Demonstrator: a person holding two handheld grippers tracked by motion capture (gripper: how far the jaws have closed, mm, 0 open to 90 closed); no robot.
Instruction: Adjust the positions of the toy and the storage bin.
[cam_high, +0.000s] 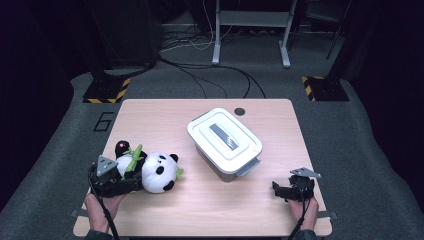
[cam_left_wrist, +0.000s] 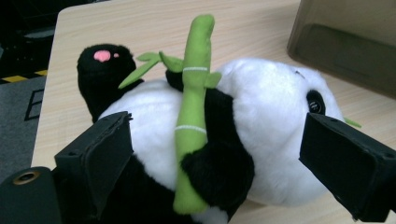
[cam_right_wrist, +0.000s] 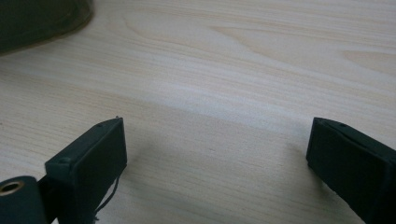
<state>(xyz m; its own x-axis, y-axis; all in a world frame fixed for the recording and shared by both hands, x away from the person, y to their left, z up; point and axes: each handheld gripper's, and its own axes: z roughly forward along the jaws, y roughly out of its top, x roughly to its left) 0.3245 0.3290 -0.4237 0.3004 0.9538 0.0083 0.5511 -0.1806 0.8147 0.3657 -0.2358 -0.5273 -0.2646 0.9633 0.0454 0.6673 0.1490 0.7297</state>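
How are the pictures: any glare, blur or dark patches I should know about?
High view: table evenly lit, floor beyond it dark, box lid bright but readable. Left gripper view: panda sharp, its white fur near blown out, box in shade. Right gripper view: soft sheen across the wood, jaws close and slightly soft.

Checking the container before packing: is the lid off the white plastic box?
No, the lid sits closed on the white box, beside the panda plush.

Plush panda (cam_high: 152, 171) lying on table's left side, hugging green bamboo (cam_left_wrist: 191, 112)
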